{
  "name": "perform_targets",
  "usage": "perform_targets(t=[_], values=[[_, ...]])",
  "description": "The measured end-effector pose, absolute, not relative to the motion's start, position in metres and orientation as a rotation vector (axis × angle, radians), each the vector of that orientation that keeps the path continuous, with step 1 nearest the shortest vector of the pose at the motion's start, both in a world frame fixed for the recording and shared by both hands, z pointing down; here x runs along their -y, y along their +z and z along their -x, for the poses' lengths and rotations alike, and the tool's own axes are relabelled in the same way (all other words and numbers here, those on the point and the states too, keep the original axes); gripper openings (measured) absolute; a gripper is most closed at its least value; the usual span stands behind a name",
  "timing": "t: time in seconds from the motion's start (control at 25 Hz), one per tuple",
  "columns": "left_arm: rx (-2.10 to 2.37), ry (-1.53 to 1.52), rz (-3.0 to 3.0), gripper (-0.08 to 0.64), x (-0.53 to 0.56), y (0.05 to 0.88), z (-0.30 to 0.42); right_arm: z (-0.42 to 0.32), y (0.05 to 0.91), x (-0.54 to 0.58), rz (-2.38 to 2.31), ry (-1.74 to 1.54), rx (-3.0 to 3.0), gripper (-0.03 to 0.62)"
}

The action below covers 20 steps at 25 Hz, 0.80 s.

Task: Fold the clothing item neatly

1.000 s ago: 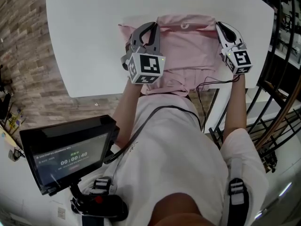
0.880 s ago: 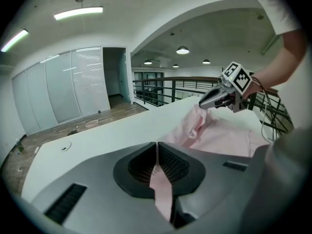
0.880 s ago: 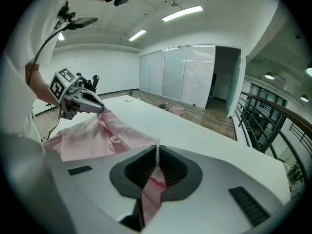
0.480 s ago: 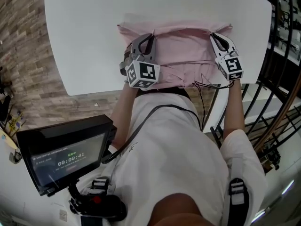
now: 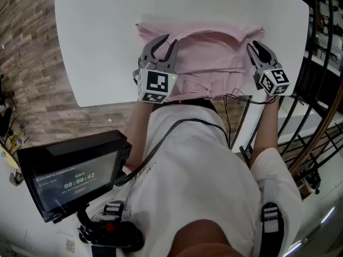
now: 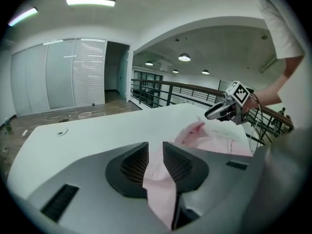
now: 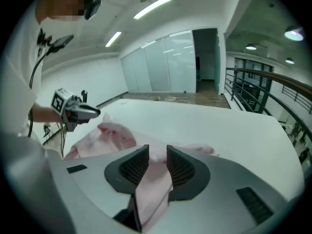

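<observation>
The white tabletop [image 5: 102,47] carries 1 pink garment [image 5: 209,50], bunched against its near edge, toward the right corner.

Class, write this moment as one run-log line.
left gripper: jaws just opening, pink garment between, unclamped | right gripper: same | pink garment: lying on white table

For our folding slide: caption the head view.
Left gripper and right gripper, jaws just opening with cloth between them, over a pink garment on a white table.
</observation>
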<state>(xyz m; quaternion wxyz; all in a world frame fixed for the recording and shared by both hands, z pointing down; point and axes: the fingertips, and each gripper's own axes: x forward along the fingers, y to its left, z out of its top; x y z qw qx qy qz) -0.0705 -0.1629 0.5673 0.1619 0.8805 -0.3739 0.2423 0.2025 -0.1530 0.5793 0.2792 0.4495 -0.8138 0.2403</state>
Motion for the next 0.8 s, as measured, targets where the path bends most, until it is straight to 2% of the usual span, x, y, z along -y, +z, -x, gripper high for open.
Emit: perform_targets(t=[0.08,0.16,0.2,0.48,0.64,0.8], values=[[1.069,0.652,-2.511,0.074,0.183,0.564,0.065,-0.192,0.568,0.173,-1.258,0.654,2.230,0.110],[1.021,0.641,-2.497,0.072,0.197,0.571,0.054,-0.174,0.571,0.188,-1.232,0.626,2.238,0.044],[0.974,0.648,-2.484,0.072,0.200,0.576,0.046,-0.164,0.576,0.192,-1.206,0.612,2.232,0.037],[0.680,0.853,-2.407,0.029,0.162,0.623,0.013,-0.133,0.627,0.167,-0.949,0.552,2.088,0.035],[0.693,1.013,-2.439,0.029,0.153,0.644,0.025,-0.151,0.642,0.165,-0.953,0.456,1.997,0.035],[0.776,1.001,-2.456,0.029,0.159,0.635,0.028,-0.149,0.635,0.169,-1.010,0.453,2.019,0.035]])
